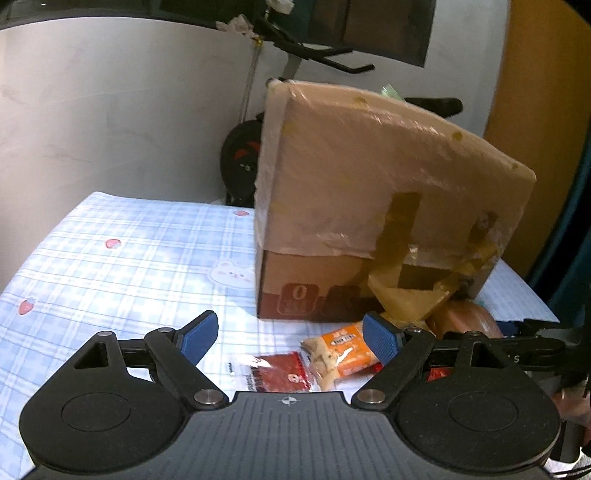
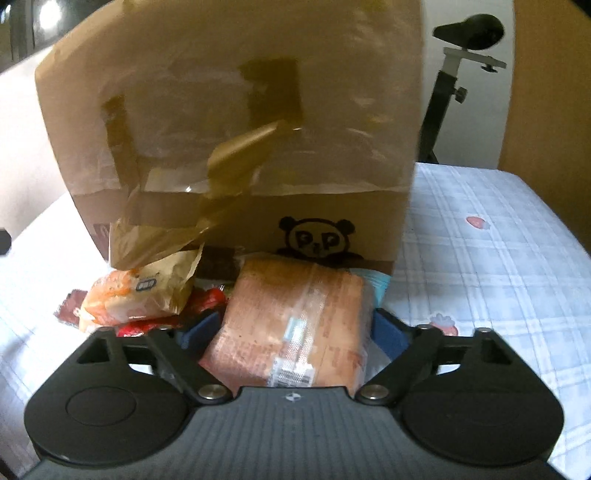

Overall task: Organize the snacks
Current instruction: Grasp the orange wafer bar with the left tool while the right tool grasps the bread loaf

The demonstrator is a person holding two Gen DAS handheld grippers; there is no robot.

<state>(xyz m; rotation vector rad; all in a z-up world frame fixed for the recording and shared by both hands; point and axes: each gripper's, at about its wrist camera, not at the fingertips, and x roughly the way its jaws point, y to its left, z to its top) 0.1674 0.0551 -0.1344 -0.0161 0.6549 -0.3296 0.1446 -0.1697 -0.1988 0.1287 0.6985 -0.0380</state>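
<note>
A tall cardboard box (image 1: 369, 192) wrapped in clear and brown tape stands on the table; it also fills the right wrist view (image 2: 236, 122). Snack packs lie at its foot: an orange bread pack (image 1: 340, 350), a red packet (image 1: 280, 373) and other red wrappers (image 2: 210, 299). My left gripper (image 1: 290, 334) is open and empty above the red and orange packs. My right gripper (image 2: 291, 332) is shut on a large brown wrapped bread pack (image 2: 295, 325), which also shows in the left wrist view (image 1: 465, 319). The orange pack (image 2: 125, 299) lies to its left.
A blue plaid cloth with strawberries covers the table (image 1: 110, 258), with bare cloth left of the box and on its right (image 2: 498, 258). An exercise bike (image 1: 243, 155) stands behind the table; its saddle (image 2: 469, 26) shows. A wooden panel (image 1: 535, 110) is at right.
</note>
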